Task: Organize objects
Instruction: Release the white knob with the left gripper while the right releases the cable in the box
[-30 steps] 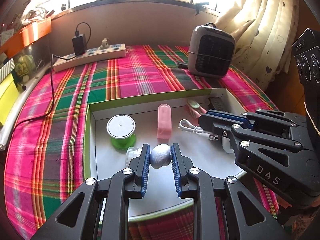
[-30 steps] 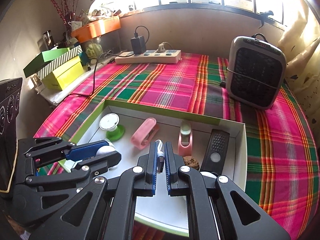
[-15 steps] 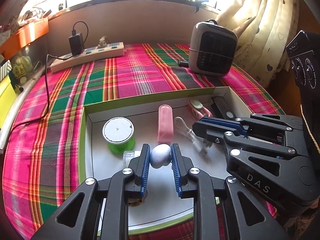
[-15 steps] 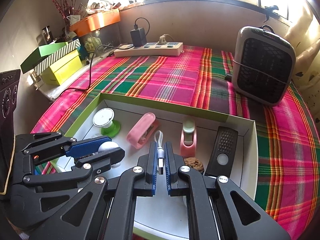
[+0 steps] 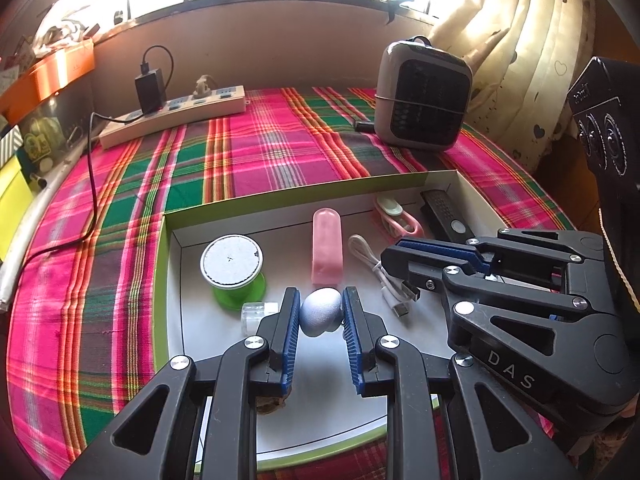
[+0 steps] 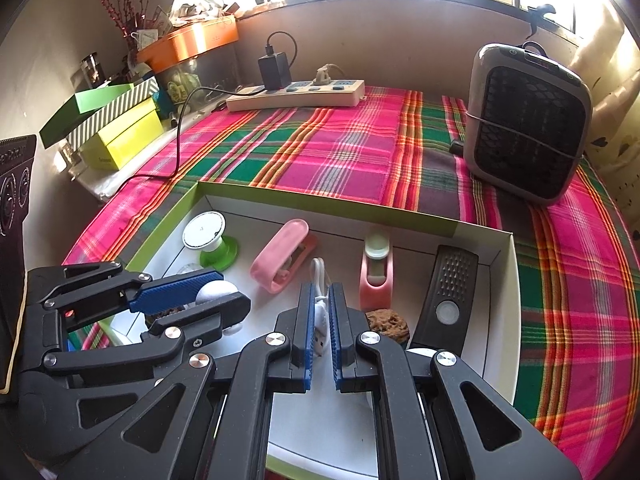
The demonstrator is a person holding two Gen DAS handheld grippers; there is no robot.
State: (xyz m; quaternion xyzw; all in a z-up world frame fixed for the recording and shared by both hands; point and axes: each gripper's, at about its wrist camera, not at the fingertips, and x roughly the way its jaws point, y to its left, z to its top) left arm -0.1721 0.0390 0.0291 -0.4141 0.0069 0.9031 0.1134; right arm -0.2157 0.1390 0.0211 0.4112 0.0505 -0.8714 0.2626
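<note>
A shallow white box with a green rim point(image 5: 280, 200) point(image 6: 320, 200) lies on the plaid cloth. Over its near part my left gripper point(image 5: 320, 300) is shut on a pale silvery egg-shaped ball point(image 5: 320, 312); it shows in the right wrist view too, left gripper point(image 6: 208, 300), ball point(image 6: 218, 292). My right gripper point(image 6: 320, 292) point(image 5: 400, 264) is shut on a white USB cable point(image 6: 320, 314) point(image 5: 372, 264), whose plugs stick out below the fingers. In the box lie a green spool point(image 5: 232, 264), a pink case point(image 5: 327, 244), a pink clip point(image 5: 394, 216) and a black remote point(image 5: 446, 216).
A small clear vial point(image 5: 256, 312) and a brown nut-like lump point(image 6: 386, 320) also lie in the box. Behind it stand a grey heater point(image 5: 424, 96) at the right and a power strip point(image 5: 172, 114) with a charger at the back. Coloured boxes point(image 6: 120, 136) are stacked at the left.
My right gripper has shifted slightly left with the cable, whose plug ends now hang clear below its fingers. The left gripper holds still with the ball.
</note>
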